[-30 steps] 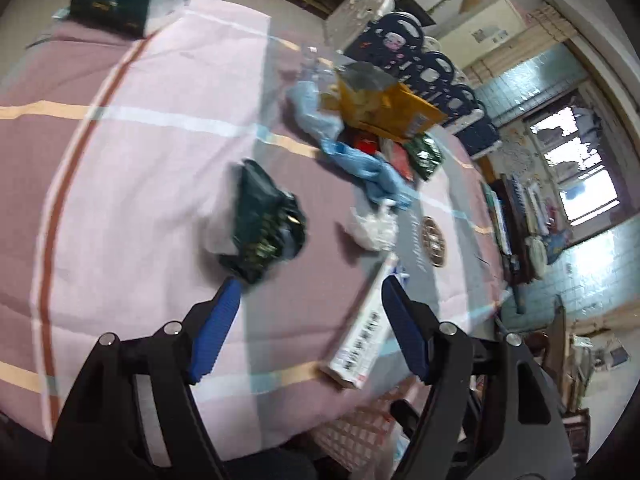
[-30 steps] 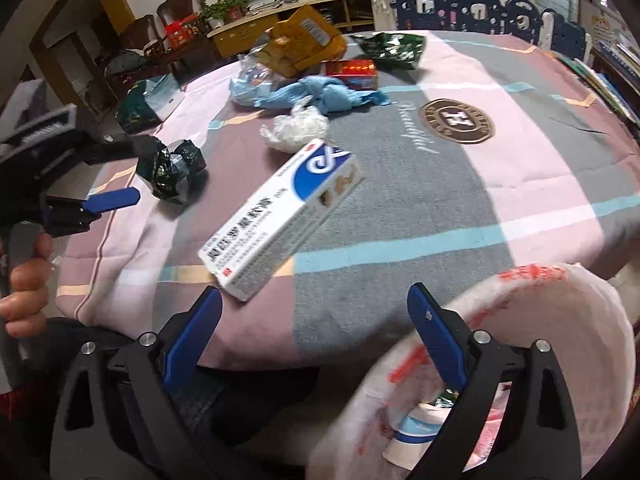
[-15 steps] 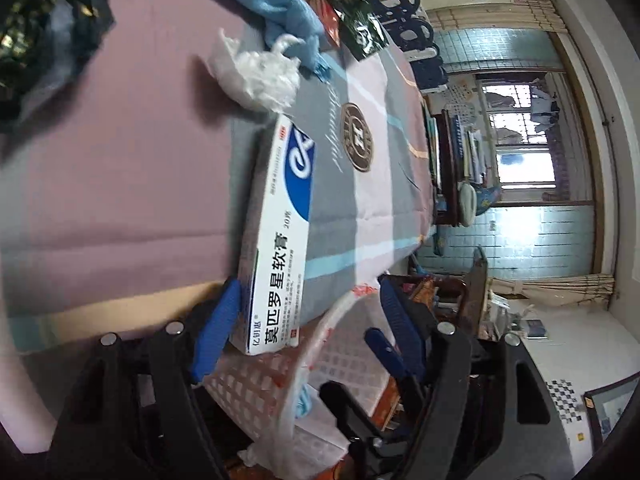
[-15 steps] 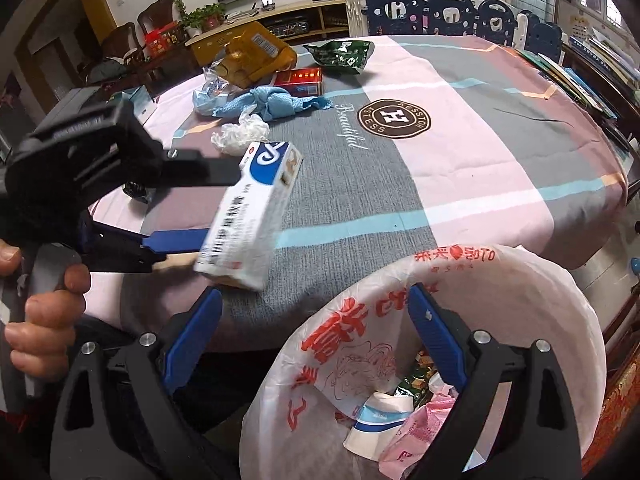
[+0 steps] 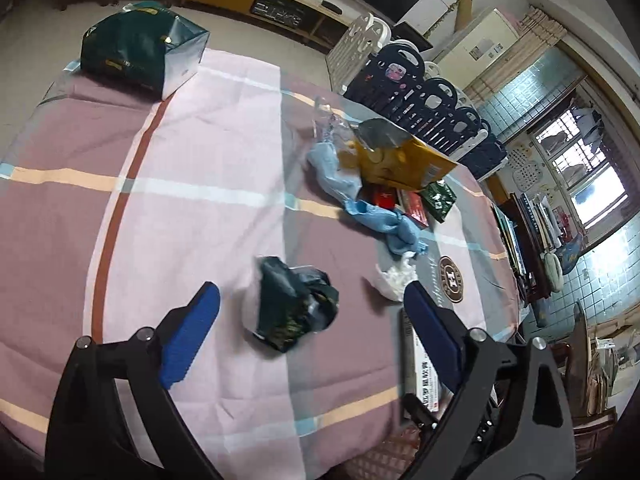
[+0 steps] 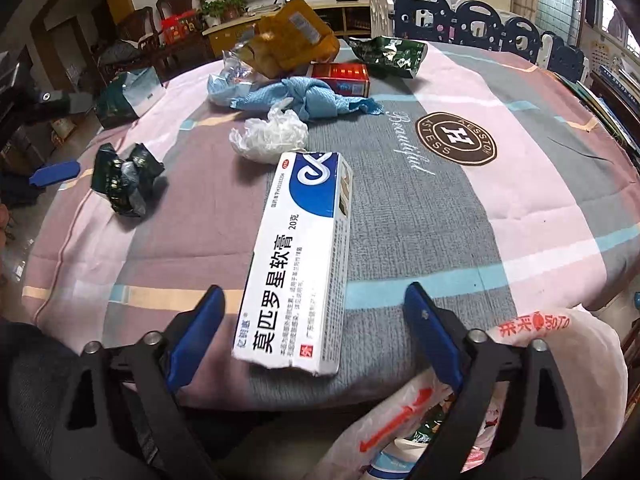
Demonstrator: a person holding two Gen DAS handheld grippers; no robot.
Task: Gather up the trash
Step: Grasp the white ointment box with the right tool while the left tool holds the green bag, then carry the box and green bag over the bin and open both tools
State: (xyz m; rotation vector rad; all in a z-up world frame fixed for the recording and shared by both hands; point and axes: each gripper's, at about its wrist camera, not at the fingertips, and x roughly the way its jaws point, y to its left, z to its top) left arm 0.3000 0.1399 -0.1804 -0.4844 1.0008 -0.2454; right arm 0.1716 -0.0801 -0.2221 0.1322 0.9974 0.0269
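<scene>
A long white-and-blue ointment box (image 6: pixel 304 256) lies on the checked tablecloth (image 6: pixel 440 220) near the front edge. It sits between the fingers of my right gripper (image 6: pixel 315 294), whose jaws are closing, with gaps still on both sides of the box. A crumpled dark green wrapper (image 5: pixel 294 308) rests just ahead of my left gripper (image 5: pixel 312 292); those jaws are opening wide and hold nothing. From the left wrist the box (image 5: pixel 422 380) shows behind the right finger. One blue finger (image 6: pixel 54 172) of the left gripper shows beside the wrapper (image 6: pixel 124 178).
A white plastic bag with red print (image 6: pixel 560 340), holding trash, hangs below the table edge at the right. Further back lie a white crumpled plastic piece (image 6: pixel 272 136), a blue cloth (image 6: pixel 304 96), a red box (image 6: pixel 340 76), a green packet (image 6: pixel 388 54) and a yellow bag (image 6: pixel 292 40).
The left gripper, which held the box above the table edge, has let it go and swung back over the green wrapper. The right gripper now straddles the box, jaws narrower.
</scene>
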